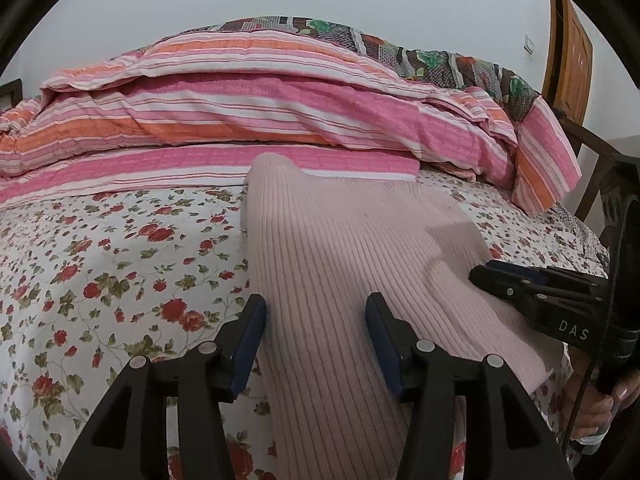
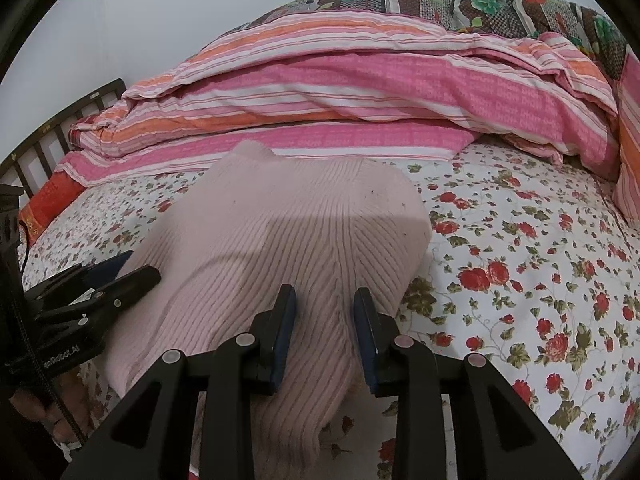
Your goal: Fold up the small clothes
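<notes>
Now sweater [image 1: 340, 264] between open tongs [image 1: 316, 320].

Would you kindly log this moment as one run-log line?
stage: mid-fold | garment: pink ribbed sweater on floral bedsheet | left gripper: open | right gripper: open

Pink ribbed sweater [image 1: 320, 280]: near end ran under my left gripper [image 1: 316, 312] and off the bottom edge; its hem I could not see. In the right wrist view my right gripper [image 2: 325, 308] covered part of its near edge. Striped quilt [image 1: 240, 120]: left end cut by the lens rim. Patchwork blanket [image 1: 440, 56]: mostly hidden behind the quilt. Wooden door [image 1: 568, 52]: only a sliver showed. Lettering on my left gripper's body in the right wrist view: partly covered by a cable, not readable whole.
</notes>
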Demonstrator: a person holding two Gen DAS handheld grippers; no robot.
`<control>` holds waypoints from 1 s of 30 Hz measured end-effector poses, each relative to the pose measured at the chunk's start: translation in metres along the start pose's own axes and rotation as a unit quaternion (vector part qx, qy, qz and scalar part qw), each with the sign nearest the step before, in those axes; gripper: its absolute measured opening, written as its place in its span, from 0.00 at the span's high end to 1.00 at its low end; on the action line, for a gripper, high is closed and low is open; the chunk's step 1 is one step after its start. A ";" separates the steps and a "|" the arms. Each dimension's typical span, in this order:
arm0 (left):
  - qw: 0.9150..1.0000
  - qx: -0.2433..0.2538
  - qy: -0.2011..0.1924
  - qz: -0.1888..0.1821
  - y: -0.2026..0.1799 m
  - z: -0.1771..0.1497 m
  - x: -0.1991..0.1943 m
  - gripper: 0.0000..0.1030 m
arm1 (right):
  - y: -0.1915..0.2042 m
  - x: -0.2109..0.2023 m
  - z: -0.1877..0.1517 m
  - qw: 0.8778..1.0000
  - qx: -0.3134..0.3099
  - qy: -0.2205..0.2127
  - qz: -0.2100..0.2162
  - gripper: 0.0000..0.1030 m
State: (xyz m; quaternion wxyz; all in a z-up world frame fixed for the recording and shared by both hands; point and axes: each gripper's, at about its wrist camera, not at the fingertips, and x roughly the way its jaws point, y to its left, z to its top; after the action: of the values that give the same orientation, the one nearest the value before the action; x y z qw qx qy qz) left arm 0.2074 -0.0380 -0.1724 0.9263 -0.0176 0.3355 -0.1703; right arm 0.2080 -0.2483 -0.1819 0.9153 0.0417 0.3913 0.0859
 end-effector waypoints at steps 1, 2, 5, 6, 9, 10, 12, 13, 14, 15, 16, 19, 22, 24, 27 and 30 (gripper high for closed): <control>1.000 0.000 0.000 0.001 0.000 0.000 0.000 0.51 | 0.000 0.000 0.000 1.000 0.000 0.000 -0.001 0.71; 1.000 0.001 -0.001 0.001 0.000 0.000 0.000 0.51 | 0.001 0.000 0.000 1.000 0.000 -0.001 -0.001 0.71; 1.000 0.004 -0.002 0.005 -0.001 -0.001 0.001 0.50 | 0.001 0.000 -0.001 1.000 -0.001 -0.001 -0.002 0.71; 1.000 0.005 -0.003 0.006 -0.001 -0.001 0.001 0.50 | 0.001 0.000 -0.001 1.000 -0.001 -0.002 -0.003 0.71; 1.000 0.004 -0.003 0.006 -0.001 -0.001 0.001 0.48 | 0.000 0.000 0.000 1.000 -0.002 -0.002 -0.003 0.71; 1.000 0.002 -0.003 0.005 0.000 -0.001 0.001 0.48 | 0.000 0.000 0.000 1.000 -0.002 -0.003 -0.003 0.71; 1.000 -0.001 -0.003 0.001 0.002 -0.001 0.002 0.48 | 0.000 0.000 -0.001 1.000 -0.002 -0.004 -0.002 0.71; 1.000 -0.002 -0.004 -0.002 0.002 0.000 0.002 0.48 | -0.001 0.000 0.000 1.000 -0.001 -0.004 -0.001 0.71; 1.000 -0.002 -0.004 -0.003 0.003 0.001 0.003 0.48 | -0.001 0.000 0.000 1.000 -0.001 -0.004 0.000 0.71; 1.000 0.000 -0.010 -0.003 0.003 0.004 0.002 0.48 | -0.002 -0.001 0.001 1.000 0.000 -0.006 0.000 0.71; 1.000 0.004 -0.015 -0.001 0.003 0.007 0.002 0.48 | -0.002 -0.002 0.002 1.000 0.000 -0.008 -0.003 0.70; 1.000 0.002 -0.018 -0.003 0.006 0.015 0.004 0.48 | -0.003 -0.008 0.007 1.000 0.000 -0.023 -0.006 0.70; 1.000 -0.014 -0.023 -0.015 0.011 0.021 0.004 0.49 | -0.005 -0.010 0.013 0.999 0.007 -0.034 -0.003 0.70; 0.999 -0.017 -0.028 -0.019 0.011 0.026 0.004 0.49 | -0.005 -0.009 0.015 0.999 0.007 -0.039 -0.008 0.70; 1.000 -0.009 -0.010 -0.006 0.006 0.025 0.013 0.49 | -0.005 -0.001 0.015 0.999 0.005 -0.031 -0.017 0.70; 1.000 0.007 -0.005 0.011 0.001 0.018 0.020 0.48 | -0.003 0.004 0.010 0.999 0.000 -0.022 -0.029 0.70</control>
State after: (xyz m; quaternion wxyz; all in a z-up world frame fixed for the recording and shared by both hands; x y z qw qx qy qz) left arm 0.2334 -0.0454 -0.1710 0.9298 -0.0079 0.3299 -0.1629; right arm 0.2185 -0.2508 -0.1787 0.9260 0.0319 0.3717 0.0586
